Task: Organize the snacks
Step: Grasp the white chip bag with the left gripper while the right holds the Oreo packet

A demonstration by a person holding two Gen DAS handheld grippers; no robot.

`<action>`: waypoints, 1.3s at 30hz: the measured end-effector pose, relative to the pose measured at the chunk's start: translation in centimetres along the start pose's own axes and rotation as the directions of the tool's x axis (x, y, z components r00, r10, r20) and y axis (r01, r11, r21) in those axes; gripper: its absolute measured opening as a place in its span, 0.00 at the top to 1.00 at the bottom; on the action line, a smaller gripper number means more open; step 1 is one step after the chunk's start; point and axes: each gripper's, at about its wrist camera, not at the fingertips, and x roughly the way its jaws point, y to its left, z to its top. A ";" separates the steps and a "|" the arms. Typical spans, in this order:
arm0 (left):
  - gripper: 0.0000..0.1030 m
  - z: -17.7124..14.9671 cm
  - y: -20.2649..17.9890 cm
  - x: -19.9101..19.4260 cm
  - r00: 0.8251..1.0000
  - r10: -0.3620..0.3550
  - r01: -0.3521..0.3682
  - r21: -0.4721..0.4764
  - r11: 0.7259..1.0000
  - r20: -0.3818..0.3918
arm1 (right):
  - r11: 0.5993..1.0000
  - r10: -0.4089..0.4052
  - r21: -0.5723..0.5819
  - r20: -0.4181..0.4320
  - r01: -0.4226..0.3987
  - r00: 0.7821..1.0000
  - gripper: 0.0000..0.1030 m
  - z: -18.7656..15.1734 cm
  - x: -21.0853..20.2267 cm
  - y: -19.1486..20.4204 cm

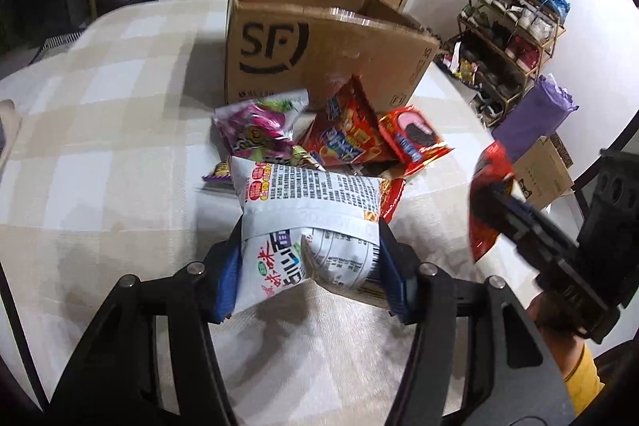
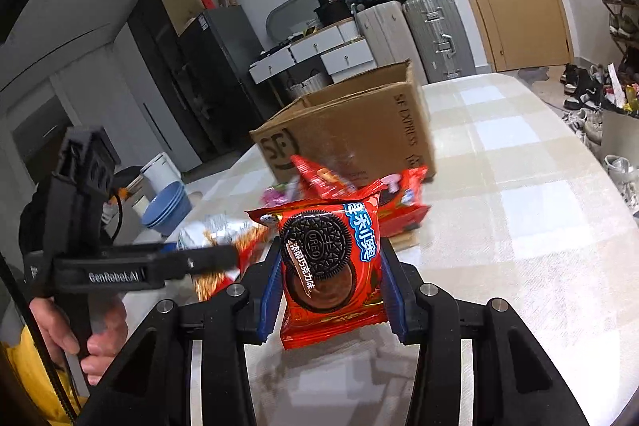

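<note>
My left gripper [image 1: 309, 250] is shut on a white snack bag [image 1: 307, 198] with printed text, held just above the checked tablecloth [image 1: 120, 154]. Behind it lies a pile of snacks: a purple bag [image 1: 259, 130], an orange-red bag [image 1: 347, 134] and a red cookie packet [image 1: 411, 138]. An open cardboard box [image 1: 319, 38] marked SF stands behind the pile. My right gripper [image 2: 331, 266] is shut on a red Oreo packet [image 2: 331, 302], upright between the blue pads. In the right wrist view the left gripper [image 2: 235, 258] comes in from the left with its bag [image 2: 211, 230].
A shoe rack [image 1: 511, 26] and a purple roll [image 1: 531, 122] stand beyond the table's right edge. Stacked blue bowls [image 2: 167, 206] sit at the table's far left. Suitcases [image 2: 431, 34] and drawers line the back wall. A hand [image 2: 96, 342] grips the left gripper's handle.
</note>
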 end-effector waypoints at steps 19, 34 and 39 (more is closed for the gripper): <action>0.46 -4.4 1.6 -19.9 0.973 -0.047 0.046 0.012 0.999 0.225 | 0.996 0.058 -0.069 0.067 -0.054 0.996 0.57 2.9 -6.1 6.4; 0.46 -8.9 2.6 -24.2 0.966 -0.046 0.045 0.012 0.999 0.255 | 0.996 0.054 -0.070 0.048 -0.051 0.997 0.57 2.0 -6.4 6.7; 0.46 -9.0 2.1 -22.8 0.968 -0.047 0.044 0.018 0.999 0.247 | 0.997 0.058 -0.059 0.046 -0.056 0.997 0.57 2.2 -6.2 6.1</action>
